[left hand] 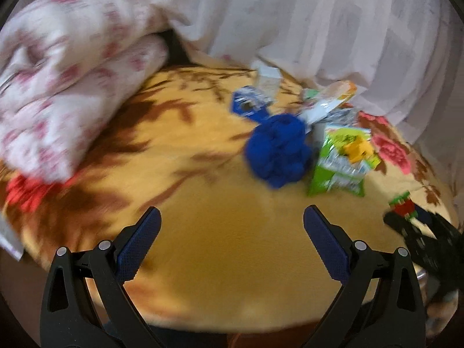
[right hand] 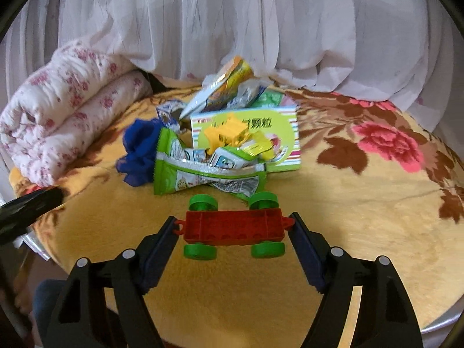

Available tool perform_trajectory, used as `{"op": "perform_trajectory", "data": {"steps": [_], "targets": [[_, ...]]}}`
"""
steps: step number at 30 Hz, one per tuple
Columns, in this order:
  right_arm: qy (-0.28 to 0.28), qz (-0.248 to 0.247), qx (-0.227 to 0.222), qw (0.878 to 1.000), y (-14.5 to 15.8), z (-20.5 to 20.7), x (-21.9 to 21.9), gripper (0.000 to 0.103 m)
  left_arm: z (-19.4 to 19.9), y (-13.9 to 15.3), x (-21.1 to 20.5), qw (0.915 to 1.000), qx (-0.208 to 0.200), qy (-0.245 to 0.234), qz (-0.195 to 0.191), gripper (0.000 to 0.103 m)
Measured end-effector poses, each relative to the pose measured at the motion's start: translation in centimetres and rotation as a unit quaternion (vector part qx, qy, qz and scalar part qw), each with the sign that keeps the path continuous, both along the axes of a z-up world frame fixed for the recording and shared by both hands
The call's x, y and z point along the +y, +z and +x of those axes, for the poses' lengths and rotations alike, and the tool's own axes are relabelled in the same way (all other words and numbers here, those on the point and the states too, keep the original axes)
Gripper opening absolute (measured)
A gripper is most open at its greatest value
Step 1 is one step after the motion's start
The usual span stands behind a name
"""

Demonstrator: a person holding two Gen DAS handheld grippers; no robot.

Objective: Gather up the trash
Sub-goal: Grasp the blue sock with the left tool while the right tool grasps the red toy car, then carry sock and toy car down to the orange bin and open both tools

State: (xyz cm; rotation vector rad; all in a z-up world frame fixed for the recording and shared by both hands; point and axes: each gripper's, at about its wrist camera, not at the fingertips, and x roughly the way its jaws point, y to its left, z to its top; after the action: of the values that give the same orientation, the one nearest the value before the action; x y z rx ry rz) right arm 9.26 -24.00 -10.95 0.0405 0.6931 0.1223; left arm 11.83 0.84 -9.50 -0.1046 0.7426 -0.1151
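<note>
A heap of trash lies on the yellow flowered blanket (right hand: 362,232): a green snack wrapper (right hand: 203,174), a green box (right hand: 269,127), an orange packet (right hand: 229,81) and a blue mesh ball (right hand: 139,150). My right gripper (right hand: 234,219) is shut on a red toy car chassis (right hand: 232,229) with green wheels, its pads pressing on both ends. My left gripper (left hand: 232,211) stands open over bare blanket, short of the blue mesh ball (left hand: 278,150) and the green wrapper (left hand: 339,171). In the left wrist view the right gripper with the red toy (left hand: 403,206) shows at the right edge.
A rolled flowered quilt (left hand: 66,87) lies at the left. A white curtain (right hand: 232,29) hangs behind the heap. A blue-and-white wrapper (left hand: 249,101) and a small carton (left hand: 268,79) lie at the back. The blanket's rounded edge (right hand: 435,319) drops off near me.
</note>
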Motion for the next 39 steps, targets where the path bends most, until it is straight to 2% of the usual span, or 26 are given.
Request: {"op": "perform_trajectory", "data": {"steps": [5, 7, 11, 12, 13, 14, 17, 20, 28, 33, 36, 39], "targets": [[0.000, 0.006, -0.023, 1.000, 1.9, -2.0, -1.4, 0.075, 6.7, -0.7, -2.2, 0.9995, 0.016, -0.028, -0.004, 0.096], [-0.002, 0.010, -0.029, 1.000, 2.4, -2.5, -2.1, 0.075, 9.5, -1.4, -2.3, 0.9985, 0.034, -0.030, -0.030, 0.096], [-0.010, 0.018, -0.030, 0.999, 2.8, -2.6, -3.6, 0.075, 14.1, -3.7, -2.7, 0.9912, 0.088, -0.040, -0.090, 0.094], [-0.013, 0.020, -0.030, 0.999, 2.8, -2.6, -4.0, 0.075, 14.5, -4.0, -3.0, 0.9899, 0.094, -0.044, -0.096, 0.092], [-0.015, 0.021, -0.029, 0.999, 2.7, -2.5, -4.3, 0.075, 14.9, -4.3, -3.3, 0.9885, 0.099, -0.051, -0.102, 0.077], [-0.019, 0.023, -0.028, 0.999, 2.6, -2.4, -4.6, 0.075, 15.2, -4.6, -3.7, 0.9864, 0.105, -0.062, -0.110, 0.068], [-0.025, 0.027, -0.026, 0.999, 2.5, -2.1, -5.2, 0.075, 15.1, -4.4, -4.3, 0.9865, 0.102, -0.063, -0.112, 0.064], [-0.025, 0.032, -0.027, 0.999, 2.5, -2.3, -5.3, 0.075, 14.3, -3.8, -3.9, 0.9857, 0.094, -0.070, -0.121, 0.059], [0.001, 0.031, -0.048, 0.998, 4.1, -3.7, -3.3, 0.075, 9.3, -0.2, -1.4, 0.9881, 0.055, -0.088, -0.113, 0.058], [0.025, 0.022, -0.064, 0.997, 5.4, -5.2, -1.9, 0.075, 3.1, 3.2, -0.5, 0.9880, 0.015, -0.116, -0.100, 0.058], [0.045, 0.008, -0.072, 0.996, 5.9, -6.8, -1.0, 0.075, -1.0, 4.1, -0.4, 0.9883, 0.003, -0.129, -0.080, 0.058], [0.065, -0.005, -0.069, 0.995, 6.0, -8.2, -0.2, 0.075, -5.0, 3.7, -0.6, 0.9876, 0.005, -0.143, -0.064, 0.058]]}}
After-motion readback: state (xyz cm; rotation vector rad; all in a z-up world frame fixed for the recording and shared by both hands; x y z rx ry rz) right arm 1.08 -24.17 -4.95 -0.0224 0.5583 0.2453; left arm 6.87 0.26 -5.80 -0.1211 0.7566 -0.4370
